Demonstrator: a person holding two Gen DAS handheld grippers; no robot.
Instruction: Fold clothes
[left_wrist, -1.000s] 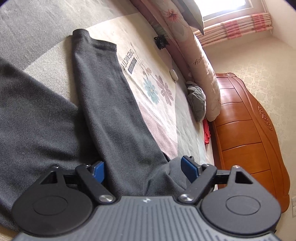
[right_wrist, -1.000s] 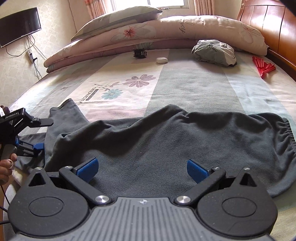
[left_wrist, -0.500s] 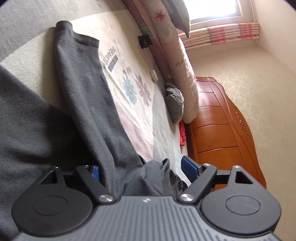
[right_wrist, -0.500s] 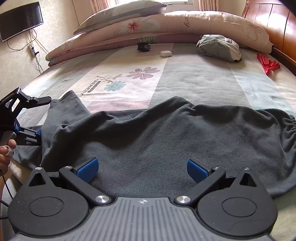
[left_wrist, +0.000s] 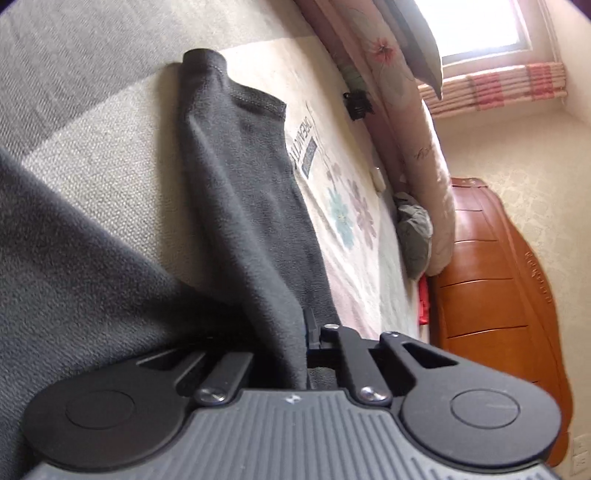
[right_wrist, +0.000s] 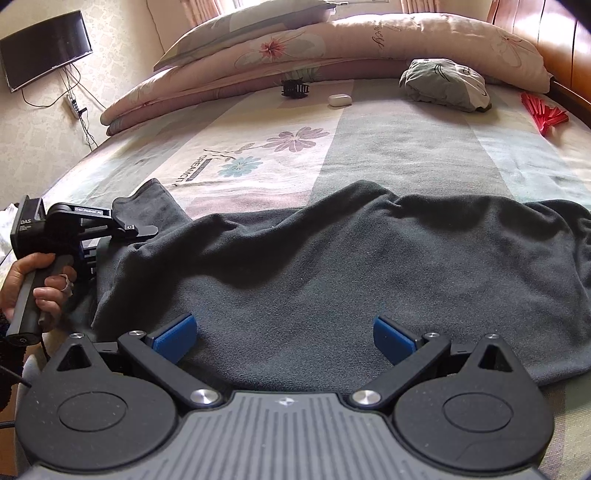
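Observation:
A dark grey fleece garment (right_wrist: 351, 266) lies spread across the bed, its elastic edge at the right. One long part of it (left_wrist: 251, 192) stretches away in the left wrist view. My left gripper (left_wrist: 301, 332) is shut on a fold of this grey garment near its base, and the cloth hides most of the fingers. In the right wrist view that left gripper (right_wrist: 92, 236) sits at the garment's left end, held by a hand (right_wrist: 44, 284). My right gripper (right_wrist: 284, 338) is open low over the garment's near edge, blue pads (right_wrist: 173, 338) wide apart with nothing between them.
The bed sheet (right_wrist: 406, 140) has a flower print. On it sit a black hair clip (right_wrist: 294, 88), a white case (right_wrist: 340, 99), a grey bundle (right_wrist: 443, 83) and red sticks (right_wrist: 543, 112). Rolled quilt and pillow (right_wrist: 332, 40) at the back; wooden headboard (left_wrist: 491, 277) at the right.
My left gripper has gone from open around the grey cloth to shut on a fold of it and has lifted slightly. The right gripper has stayed open in place.

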